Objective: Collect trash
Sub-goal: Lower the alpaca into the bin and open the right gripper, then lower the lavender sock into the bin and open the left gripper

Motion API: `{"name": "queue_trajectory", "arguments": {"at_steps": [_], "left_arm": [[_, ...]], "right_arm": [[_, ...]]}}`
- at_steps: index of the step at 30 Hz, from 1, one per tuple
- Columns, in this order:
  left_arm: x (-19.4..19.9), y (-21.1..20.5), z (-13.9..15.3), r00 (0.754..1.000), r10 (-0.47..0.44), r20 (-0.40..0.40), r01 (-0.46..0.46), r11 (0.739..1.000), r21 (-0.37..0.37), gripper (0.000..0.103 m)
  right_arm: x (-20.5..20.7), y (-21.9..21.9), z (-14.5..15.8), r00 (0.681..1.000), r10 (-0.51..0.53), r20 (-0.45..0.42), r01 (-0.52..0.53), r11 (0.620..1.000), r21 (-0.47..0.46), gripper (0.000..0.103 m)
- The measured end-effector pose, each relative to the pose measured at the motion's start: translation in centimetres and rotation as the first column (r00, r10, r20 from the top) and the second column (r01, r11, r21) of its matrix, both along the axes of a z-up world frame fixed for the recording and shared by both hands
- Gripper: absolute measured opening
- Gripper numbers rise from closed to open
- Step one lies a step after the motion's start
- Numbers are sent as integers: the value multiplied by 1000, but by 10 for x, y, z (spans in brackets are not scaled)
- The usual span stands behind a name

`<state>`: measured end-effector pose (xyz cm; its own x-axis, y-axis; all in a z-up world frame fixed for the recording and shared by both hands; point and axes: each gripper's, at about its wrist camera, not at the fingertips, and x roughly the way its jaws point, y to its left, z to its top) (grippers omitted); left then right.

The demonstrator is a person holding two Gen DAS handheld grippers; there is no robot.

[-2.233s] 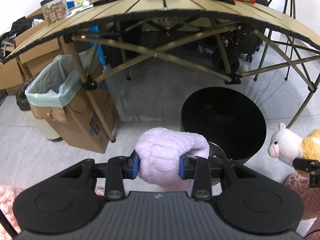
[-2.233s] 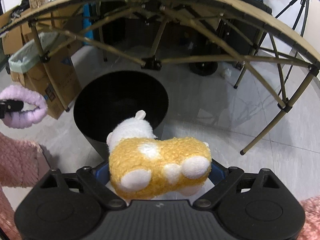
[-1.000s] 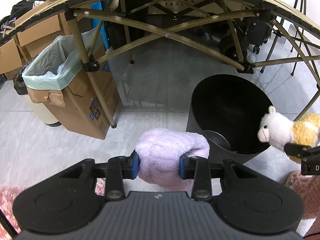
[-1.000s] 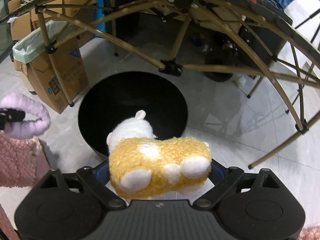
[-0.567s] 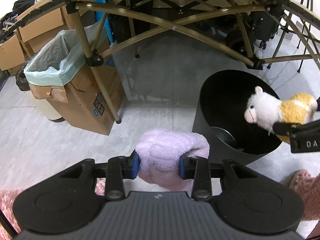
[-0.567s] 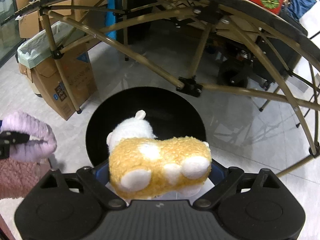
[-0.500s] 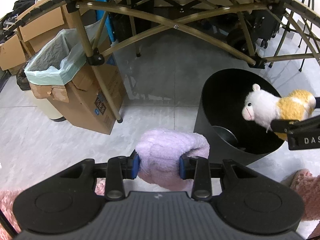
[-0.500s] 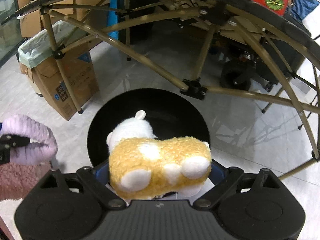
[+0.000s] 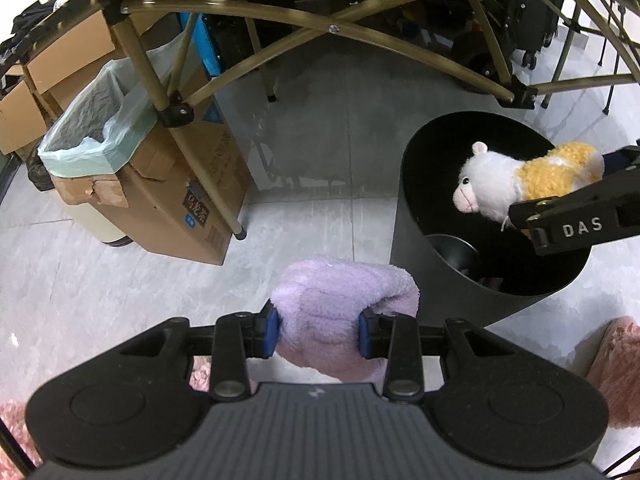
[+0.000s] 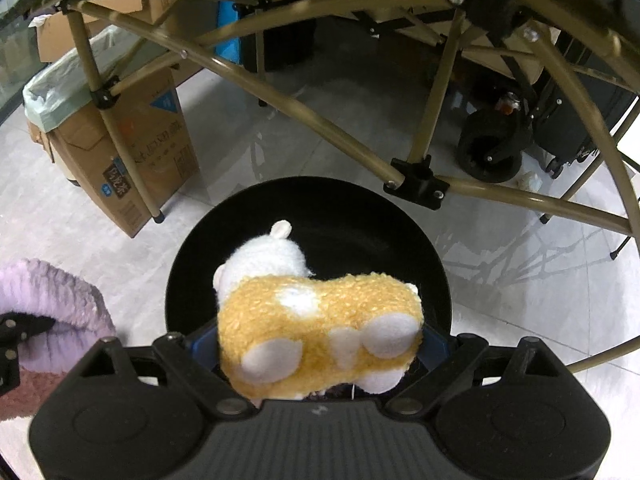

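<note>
Over the open mouth of the black bin (image 9: 444, 280), the right claw (image 10: 320, 344) is clamped on a yellow-and-white plush llama (image 10: 316, 320), its white head poking forward above the dark opening. From the left wrist view the llama (image 9: 528, 186) hangs above the bin's far-right side, not dead centre, so it looks like the drop step is basically due.

The left claw (image 9: 318, 330) is pinched tight on a fluffy purple plush (image 9: 340, 312), and that one sits short of the bin, just beside its near-left wall, over the tiled floor (image 9: 312, 140).

Stuff that could go sideways, as a guess:
- The llama is near the rim on one side. If the right claw lets go there, the soft body could catch the edge and flop out onto the floor.
- Fuzzy fabric can snag on the blue pads, so it might hang up instead of falling clean.
- The purple plush isn't over the opening yet; releasing now just dumps it on the floor.
- The folding bench's frame (image 10: 280, 92) crosses right above the bin, so lifting either claw carelessly could knock a strut.

Something already sits at the bin's bottom, too dark to identify.
</note>
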<state>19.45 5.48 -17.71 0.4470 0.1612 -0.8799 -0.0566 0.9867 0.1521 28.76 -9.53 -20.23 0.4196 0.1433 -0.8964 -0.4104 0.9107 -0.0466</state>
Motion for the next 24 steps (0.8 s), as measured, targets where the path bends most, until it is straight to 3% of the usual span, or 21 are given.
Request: {"name": "queue_trajectory", "arguments": {"at_steps": [9,14,24], "left_arm": [[5,-10,-7,999,-30,-18,30,999,18,36],[5,-11,-9,999,-32,-24,32,999,22,36],[5,-11,-10,999,-35,-25,35,999,25,36]], "right_arm": [[9,5,-14,999,-4,-53,4,1000,-4,96],[14,1,-19,995,-35,-98,38,999,25,103],[14,-5,-18,993,-56,-103,59,998,29,103]]}}
